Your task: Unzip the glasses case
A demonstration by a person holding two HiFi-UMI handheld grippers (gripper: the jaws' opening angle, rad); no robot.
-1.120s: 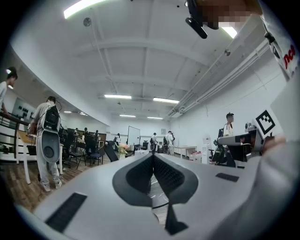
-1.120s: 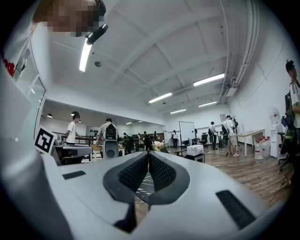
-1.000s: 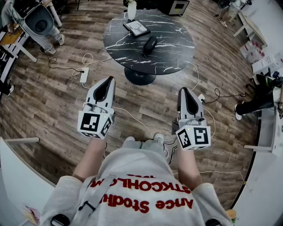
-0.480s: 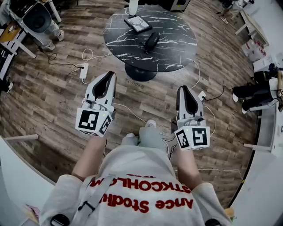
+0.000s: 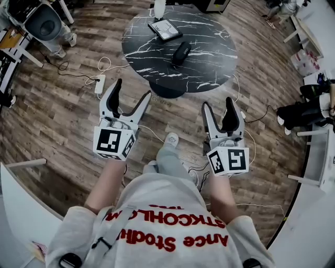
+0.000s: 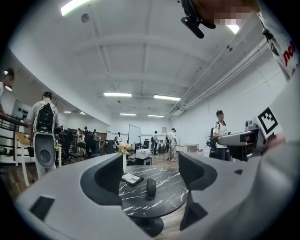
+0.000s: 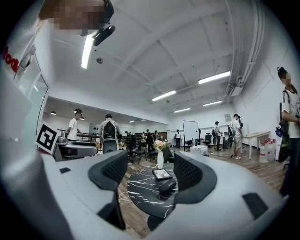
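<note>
Glasses case (image 5: 179,53) lies closed near the middle of the round worktop (image 5: 209,60), well apart from the left gripper (image 5: 133,90) and right gripper (image 5: 218,103), both opening and empty.

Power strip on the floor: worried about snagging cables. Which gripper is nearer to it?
Left. The left gripper hovers just right of the power strip; the right gripper is much farther right. Both grippers' jaws are opening, nothing between them.

The round black marble surface (image 5: 209,65) carries a glasses case (image 5: 180,53) near its centre, with a flat frame (image 5: 165,30) and a vase (image 5: 159,9) toward 11 o'clock.
</note>
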